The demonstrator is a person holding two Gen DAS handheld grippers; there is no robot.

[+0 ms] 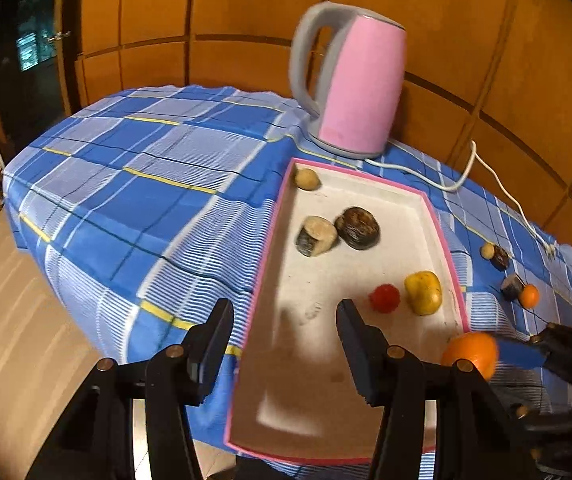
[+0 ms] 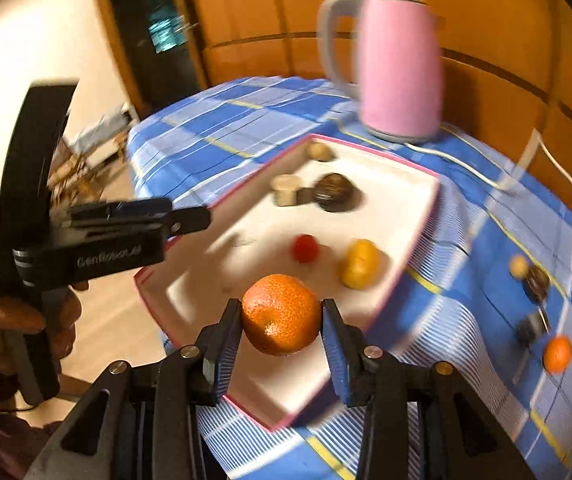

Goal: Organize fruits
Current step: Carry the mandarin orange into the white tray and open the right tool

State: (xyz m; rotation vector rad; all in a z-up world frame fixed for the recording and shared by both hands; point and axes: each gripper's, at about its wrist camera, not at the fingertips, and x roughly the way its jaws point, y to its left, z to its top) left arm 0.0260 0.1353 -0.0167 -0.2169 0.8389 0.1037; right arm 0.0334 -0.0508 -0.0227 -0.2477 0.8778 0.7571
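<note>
Right hand-held gripper (image 2: 281,330): blue pads pressed on both sides of orange tangerine (image 2: 281,314), held above near edge of pink-rimmed tray (image 2: 402,276). Left hand-held gripper (image 1: 286,316): partly open, nothing between fingers, poised over tray's near left rim. In tray: red fruit (image 1: 384,298), yellow fruit (image 1: 423,292), three brownish pieces. Small orange (image 1: 530,295) and dark pieces lay on checked worktop (image 1: 125,184) right of tray. Pink kettle (image 1: 360,88) stood behind.

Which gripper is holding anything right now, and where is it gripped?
Right gripper clamps the orange by its opposite sides; left gripper holds nothing.
</note>
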